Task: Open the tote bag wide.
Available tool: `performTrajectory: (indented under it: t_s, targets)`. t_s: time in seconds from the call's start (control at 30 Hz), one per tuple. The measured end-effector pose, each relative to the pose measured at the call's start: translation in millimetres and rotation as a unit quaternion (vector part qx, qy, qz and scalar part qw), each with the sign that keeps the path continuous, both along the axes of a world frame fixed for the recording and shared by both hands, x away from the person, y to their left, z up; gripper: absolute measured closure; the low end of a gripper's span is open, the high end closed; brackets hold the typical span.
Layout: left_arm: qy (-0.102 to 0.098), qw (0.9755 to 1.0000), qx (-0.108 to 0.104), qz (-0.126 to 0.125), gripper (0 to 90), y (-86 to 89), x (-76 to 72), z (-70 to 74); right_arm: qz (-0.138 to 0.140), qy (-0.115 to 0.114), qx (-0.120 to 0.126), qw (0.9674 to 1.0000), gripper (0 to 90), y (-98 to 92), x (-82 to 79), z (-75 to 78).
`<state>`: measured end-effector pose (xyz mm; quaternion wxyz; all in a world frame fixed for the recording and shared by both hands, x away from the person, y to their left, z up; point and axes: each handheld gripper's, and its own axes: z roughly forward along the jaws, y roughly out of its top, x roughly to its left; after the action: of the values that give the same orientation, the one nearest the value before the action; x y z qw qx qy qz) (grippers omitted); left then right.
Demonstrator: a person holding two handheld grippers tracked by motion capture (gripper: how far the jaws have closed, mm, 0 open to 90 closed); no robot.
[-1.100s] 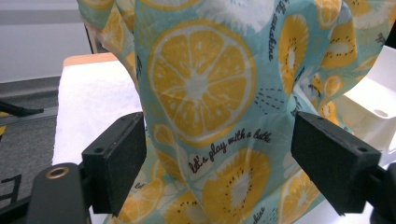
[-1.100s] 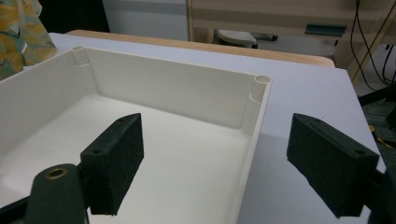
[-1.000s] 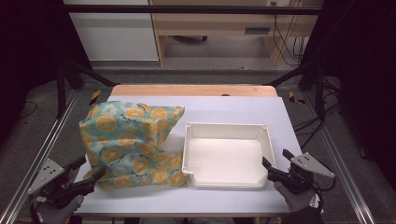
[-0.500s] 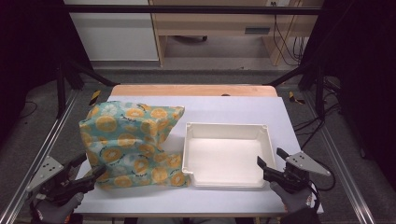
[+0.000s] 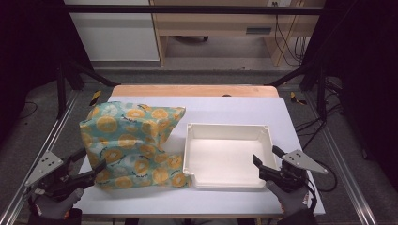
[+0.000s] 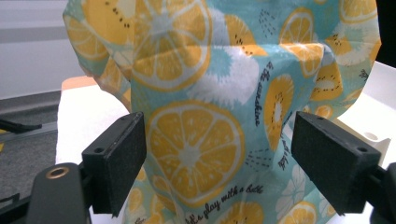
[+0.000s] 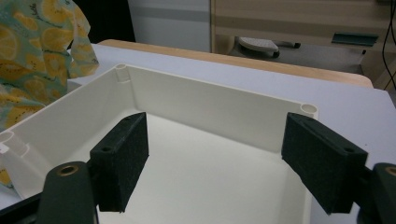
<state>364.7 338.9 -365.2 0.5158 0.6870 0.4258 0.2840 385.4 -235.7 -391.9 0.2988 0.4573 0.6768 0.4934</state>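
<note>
Desk (image 5: 234,108), white-topped with a wooden strip along its far edge, seen from above. A soft bag (image 5: 131,143) printed with orange slices on turquoise stands slumped on the left half of the desk, reaching close to the near edge. Just to its right, touching it at the near left corner, lies a shallow white tray (image 5: 228,133), empty inside. Left hand-held gripper (image 5: 87,161), at the near left corner of the desk: jaws spread wide, holding nothing, tips just beside the bag's lower left side. In the left gripper view the printed fabric (image 6: 210,116) spans the gap between the two black pads (image 6: 123,161). Right hand-held gripper (image 5: 265,157), at the tray's near right corner: jaws likewise apart and empty. The right gripper view looks along them into the tray (image 7: 210,102).
</note>
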Motion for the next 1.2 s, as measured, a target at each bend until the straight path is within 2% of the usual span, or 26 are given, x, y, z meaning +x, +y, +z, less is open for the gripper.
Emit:
performTrajectory:
  t_s: [0.37, 0.63, 0.93, 1.03, 1.2]
  targets:
    - [-0.017, 0.9998, -0.005, 0.000, 18.0, 3.2, 1.4, 17.9, 0.029, 0.001, 0.010, 0.9995, 26.3, 22.3, 5.0, 14.0]
    - [-0.028, 0.9995, -0.012, 0.007, 18.4, 6.1, 4.8, 30.9, 0.060, -0.010, 0.016, 0.9980, 28.4, 46.9, 9.3, 29.9]
    - [-0.031, 0.9993, -0.020, 0.009, 21.3, 8.1, 11.9, 40.5, 0.090, -0.017, 0.024, 0.9955, 32.0, 72.8, 14.7, 43.4]
    - [-0.029, 0.9994, -0.014, 0.011, 22.1, 6.6, 15.7, 41.8, 0.097, -0.017, 0.027, 0.9948, 32.9, 80.9, 17.0, 47.4]
    - [-0.025, 0.9994, -0.018, 0.014, 24.0, 6.0, 20.9, 44.2, 0.114, -0.019, 0.029, 0.9928, 34.2, 96.0, 19.5, 53.6]
